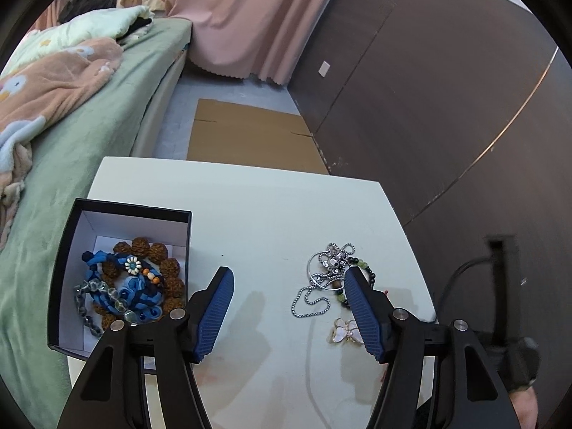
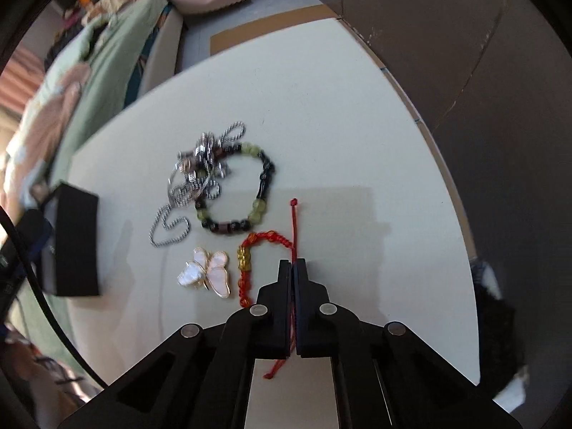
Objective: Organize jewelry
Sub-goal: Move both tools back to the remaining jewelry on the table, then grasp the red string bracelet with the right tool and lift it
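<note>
Red knotted cord bracelet point(image 2: 266, 241), gold bead | right fingers point(image 2: 286, 275) pinch its string | left fingers point(image 1: 223, 286) apart, seemingly empty

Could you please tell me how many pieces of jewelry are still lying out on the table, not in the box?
4: a silver chain, a beaded bracelet touching it, a butterfly brooch nearer the camera, and a red cord bracelet pinched in the right tool. The tangle may hide more.

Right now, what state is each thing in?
Black box: open, holding bracelets.
Red cord bracelet: on the table, cord pinched.
Right gripper: shut on the cord.
Left gripper: open, empty.
Butterfly clip: loose on the table.
Silver chain: tangled.
</note>
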`<action>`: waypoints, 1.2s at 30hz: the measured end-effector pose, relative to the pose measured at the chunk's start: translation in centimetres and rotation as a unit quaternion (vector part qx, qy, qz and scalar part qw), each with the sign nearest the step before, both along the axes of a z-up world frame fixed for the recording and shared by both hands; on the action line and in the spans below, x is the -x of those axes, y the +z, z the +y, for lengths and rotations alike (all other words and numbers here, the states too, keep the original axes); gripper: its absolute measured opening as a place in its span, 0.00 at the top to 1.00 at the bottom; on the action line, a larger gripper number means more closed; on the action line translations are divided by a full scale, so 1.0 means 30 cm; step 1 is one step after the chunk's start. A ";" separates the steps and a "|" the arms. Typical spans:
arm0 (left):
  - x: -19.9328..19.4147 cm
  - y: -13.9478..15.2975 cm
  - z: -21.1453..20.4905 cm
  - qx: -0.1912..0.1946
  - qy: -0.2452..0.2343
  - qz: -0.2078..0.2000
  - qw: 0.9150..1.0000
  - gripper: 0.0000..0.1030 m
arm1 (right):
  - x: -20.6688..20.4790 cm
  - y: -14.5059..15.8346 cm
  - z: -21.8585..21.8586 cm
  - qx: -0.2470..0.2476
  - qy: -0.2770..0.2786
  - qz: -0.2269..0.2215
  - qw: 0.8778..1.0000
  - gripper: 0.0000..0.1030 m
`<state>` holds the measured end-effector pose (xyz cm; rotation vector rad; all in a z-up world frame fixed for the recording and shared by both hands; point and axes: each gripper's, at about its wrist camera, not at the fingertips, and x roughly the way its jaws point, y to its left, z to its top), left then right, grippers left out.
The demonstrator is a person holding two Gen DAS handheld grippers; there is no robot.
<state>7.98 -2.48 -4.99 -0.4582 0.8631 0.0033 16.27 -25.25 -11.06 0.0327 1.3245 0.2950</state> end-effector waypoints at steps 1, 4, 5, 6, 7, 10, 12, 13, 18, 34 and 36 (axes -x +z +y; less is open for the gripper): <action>0.000 0.000 -0.002 0.000 -0.001 0.000 1.000 0.37 | -0.003 0.015 -0.016 -0.012 -0.007 -0.005 1.000 0.98; -0.006 -0.010 -0.020 -0.003 -0.011 0.004 1.000 0.42 | -0.007 0.063 -0.074 -0.053 -0.028 -0.020 0.998 0.98; -0.011 -0.016 -0.030 -0.004 -0.016 0.007 1.000 0.42 | -0.006 0.079 -0.089 -0.063 -0.033 -0.026 0.997 0.98; -0.014 -0.021 -0.040 -0.005 -0.020 0.009 1.000 0.42 | -0.005 0.089 -0.101 -0.070 -0.036 -0.031 0.996 0.98; -0.017 -0.028 -0.052 -0.007 -0.025 0.012 1.000 0.42 | -0.002 0.109 -0.118 -0.079 -0.041 -0.039 0.995 0.98; -0.025 -0.041 -0.084 -0.013 -0.037 0.018 0.999 0.42 | -0.001 0.143 -0.138 -0.096 -0.046 -0.052 0.993 0.98; -0.028 -0.053 -0.110 -0.016 -0.043 0.023 0.999 0.43 | 0.002 0.168 -0.151 -0.105 -0.050 -0.059 0.991 0.98; -0.029 -0.061 -0.126 -0.017 -0.047 0.027 0.998 0.42 | -0.001 0.174 -0.142 -0.108 -0.052 -0.061 0.991 0.98; -0.032 -0.104 -0.218 -0.034 -0.080 0.044 0.995 0.42 | -0.016 0.187 -0.156 -0.121 -0.062 -0.064 0.989 0.98; -0.024 -0.187 -0.358 -0.089 -0.109 0.055 0.989 0.42 | -0.019 0.223 -0.281 -0.136 -0.091 -0.071 0.984 0.98; -0.027 -0.201 -0.372 -0.102 -0.108 0.057 0.987 0.42 | -0.019 0.224 -0.288 -0.138 -0.093 -0.071 0.984 0.98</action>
